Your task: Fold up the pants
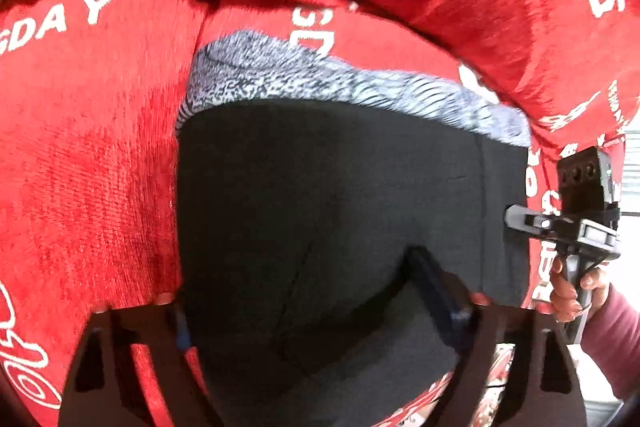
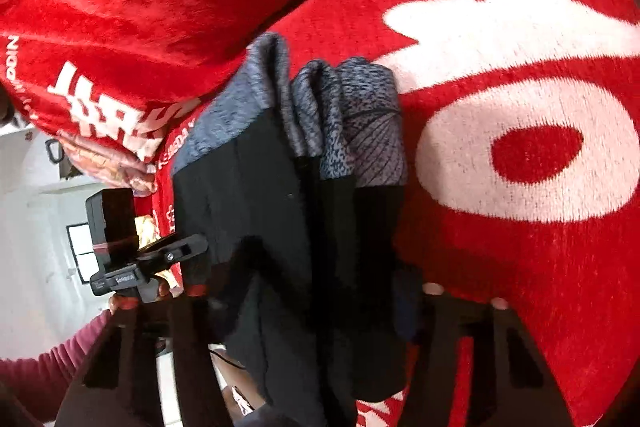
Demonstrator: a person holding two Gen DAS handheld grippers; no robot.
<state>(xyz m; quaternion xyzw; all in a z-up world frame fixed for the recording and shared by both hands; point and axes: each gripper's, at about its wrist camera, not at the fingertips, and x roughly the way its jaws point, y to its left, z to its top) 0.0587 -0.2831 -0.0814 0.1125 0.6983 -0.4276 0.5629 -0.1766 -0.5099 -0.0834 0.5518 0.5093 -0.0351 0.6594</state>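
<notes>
Right now the black pants (image 1: 340, 195) with the grey waistband lie on the red blanket (image 1: 80, 147), spread ahead between my left gripper's (image 1: 320, 301) jaws and bunched between my right gripper's (image 2: 316, 291), both clamped on the cloth.

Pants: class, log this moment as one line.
pants on red blanket | left gripper: pants between jaws, grip unclear | right gripper: same
</notes>
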